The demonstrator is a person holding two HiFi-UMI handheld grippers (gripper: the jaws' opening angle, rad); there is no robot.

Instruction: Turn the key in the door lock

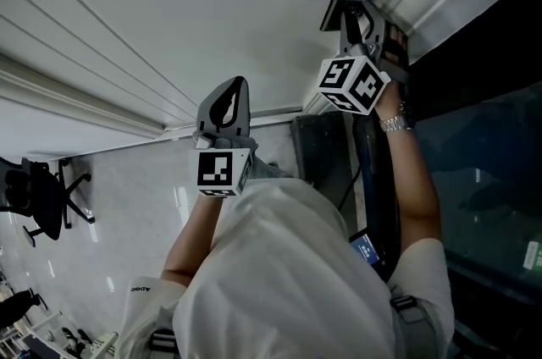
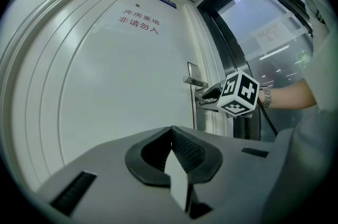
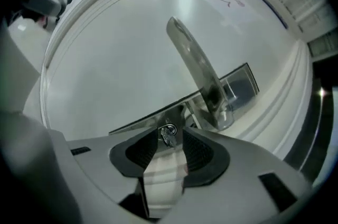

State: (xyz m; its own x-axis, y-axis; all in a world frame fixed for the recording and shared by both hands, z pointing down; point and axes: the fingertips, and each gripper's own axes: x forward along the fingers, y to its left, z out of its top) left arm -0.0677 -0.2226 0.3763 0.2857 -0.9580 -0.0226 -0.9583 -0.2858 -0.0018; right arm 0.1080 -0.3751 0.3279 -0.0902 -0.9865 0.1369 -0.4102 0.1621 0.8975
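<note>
Just one key (image 3: pixel 168 135), one handle (image 3: pixel 198 72)

A black office chair (image 1: pixel 42 201) stands on a pale, glossy floor (image 1: pixel 127 213) at the left edge of the head view. More dark furniture (image 1: pixel 17 302), too small to make out, sits near the floor's lower left corner. A white shirt (image 1: pixel 288 281) fills the lower middle, with a small lit blue screen (image 1: pixel 366 249) just beside it. A silver wristwatch (image 1: pixel 395 123) shows higher up. Dark glass (image 1: pixel 483 171) takes up the right side, and a pale paper notice (image 2: pixel 269 33) shows on it. Two lines of red characters (image 2: pixel 138 21) sit below and left of a small blue plate (image 2: pixel 161 0).
</note>
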